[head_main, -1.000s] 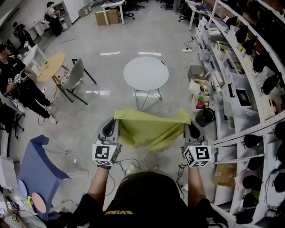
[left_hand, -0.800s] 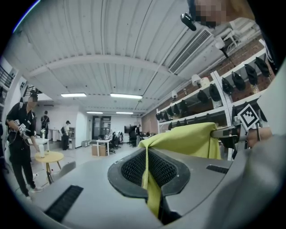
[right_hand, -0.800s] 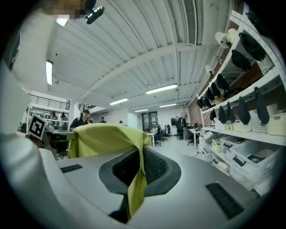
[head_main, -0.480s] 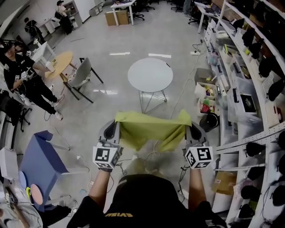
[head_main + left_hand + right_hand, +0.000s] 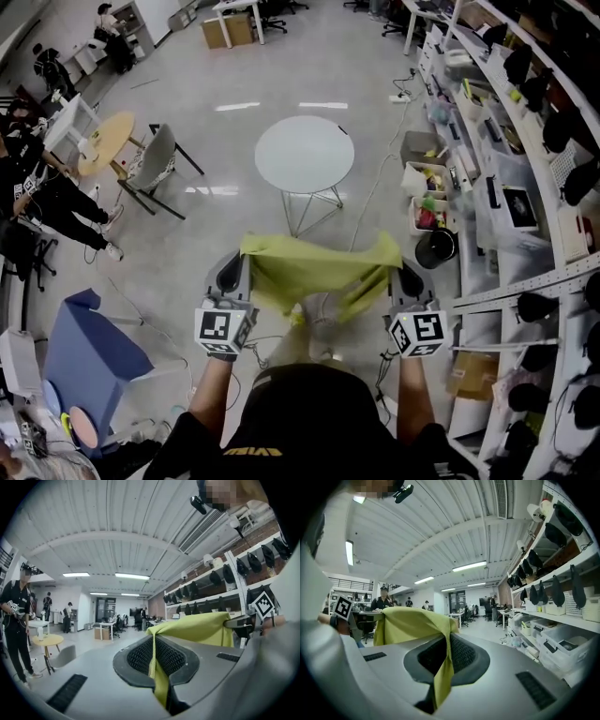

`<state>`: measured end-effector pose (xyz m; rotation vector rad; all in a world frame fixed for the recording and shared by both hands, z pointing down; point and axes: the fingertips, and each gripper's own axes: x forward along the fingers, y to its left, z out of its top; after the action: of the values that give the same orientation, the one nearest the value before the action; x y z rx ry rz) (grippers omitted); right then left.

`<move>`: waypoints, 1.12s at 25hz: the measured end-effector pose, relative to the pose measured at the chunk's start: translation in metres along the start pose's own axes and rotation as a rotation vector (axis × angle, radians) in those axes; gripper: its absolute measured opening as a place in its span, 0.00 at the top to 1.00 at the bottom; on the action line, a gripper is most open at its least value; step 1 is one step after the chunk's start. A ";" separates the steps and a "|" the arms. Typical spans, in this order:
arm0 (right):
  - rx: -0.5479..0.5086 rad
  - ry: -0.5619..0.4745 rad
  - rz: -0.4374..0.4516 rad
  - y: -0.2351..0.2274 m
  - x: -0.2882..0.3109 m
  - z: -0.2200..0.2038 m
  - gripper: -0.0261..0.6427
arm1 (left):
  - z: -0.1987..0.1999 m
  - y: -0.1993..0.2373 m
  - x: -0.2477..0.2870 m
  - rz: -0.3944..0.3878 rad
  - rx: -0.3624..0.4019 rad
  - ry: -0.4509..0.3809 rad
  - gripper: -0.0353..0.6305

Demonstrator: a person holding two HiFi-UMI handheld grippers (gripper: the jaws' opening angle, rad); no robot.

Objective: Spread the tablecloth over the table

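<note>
A yellow-green tablecloth (image 5: 314, 274) hangs stretched between my two grippers at chest height. My left gripper (image 5: 240, 260) is shut on its left corner, and the cloth (image 5: 157, 667) runs pinched between the dark pads in the left gripper view. My right gripper (image 5: 397, 258) is shut on the right corner, with the cloth (image 5: 443, 674) clamped the same way in the right gripper view. The round white table (image 5: 305, 155) stands on the floor ahead of me, bare, a step or two beyond the cloth's top edge.
Shelving (image 5: 525, 169) with bins and boxes lines the right side. A grey chair (image 5: 155, 161) and a small round wooden table (image 5: 106, 141) stand to the left, with people (image 5: 37, 192) near them. A blue block (image 5: 89, 352) sits at lower left. Cables trail on the floor.
I have moved a little across the floor with the cloth; the white table sits slightly higher in the head view than half a second ago. The cloth's lower folds swing. Both grips are unchanged.
</note>
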<state>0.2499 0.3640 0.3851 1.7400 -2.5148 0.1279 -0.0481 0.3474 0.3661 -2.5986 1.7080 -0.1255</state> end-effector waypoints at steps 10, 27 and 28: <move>-0.044 -0.001 -0.028 0.001 0.104 0.038 0.95 | 0.012 0.082 0.089 -0.047 -0.045 -0.040 0.91; -0.060 -0.008 -0.181 0.008 0.284 0.087 0.95 | 0.035 0.217 0.218 -0.096 -0.031 -0.105 0.91; -0.062 -0.009 -0.182 0.005 0.295 0.088 0.95 | 0.034 0.222 0.226 -0.092 -0.030 -0.104 0.91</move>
<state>0.1399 0.0818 0.3308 1.9365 -2.3242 0.0297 -0.1590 0.0510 0.3282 -2.6543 1.5696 0.0334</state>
